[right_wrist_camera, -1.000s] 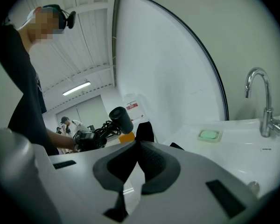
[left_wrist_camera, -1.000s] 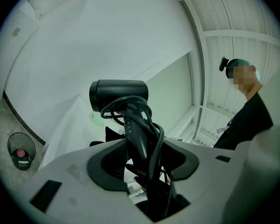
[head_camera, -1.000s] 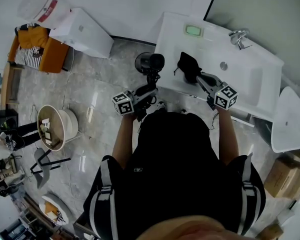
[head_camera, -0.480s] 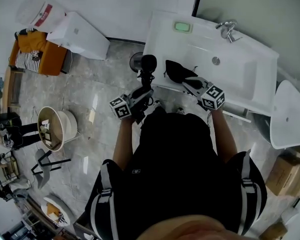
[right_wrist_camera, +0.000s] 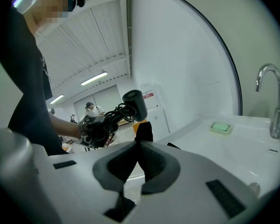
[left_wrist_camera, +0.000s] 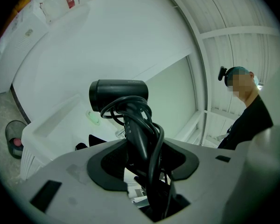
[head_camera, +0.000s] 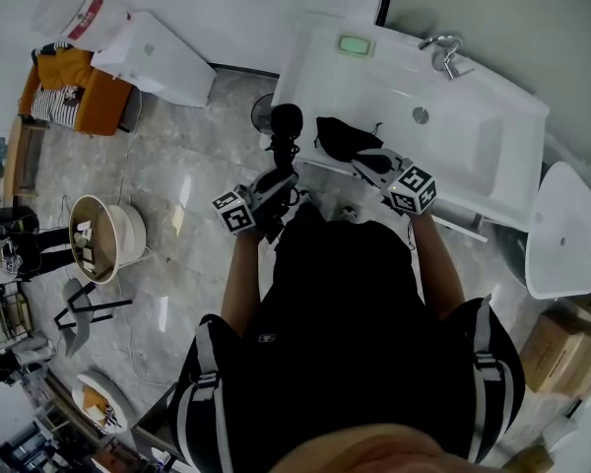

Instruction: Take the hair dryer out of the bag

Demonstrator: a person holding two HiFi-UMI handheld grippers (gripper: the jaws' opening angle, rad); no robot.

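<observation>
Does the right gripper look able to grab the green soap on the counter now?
Probably not yet: the right gripper has its jaws shut on the black bag. The path across the counter to the green soap looks open; only the bag hinders it.

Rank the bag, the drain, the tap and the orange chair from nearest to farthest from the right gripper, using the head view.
1. Bag: pinched in the right gripper, over the front edge of the basin.
2. Drain: in the basin's bottom, just beyond.
3. Tap: at the basin's back rim.
4. Orange chair: far off at the left.
</observation>
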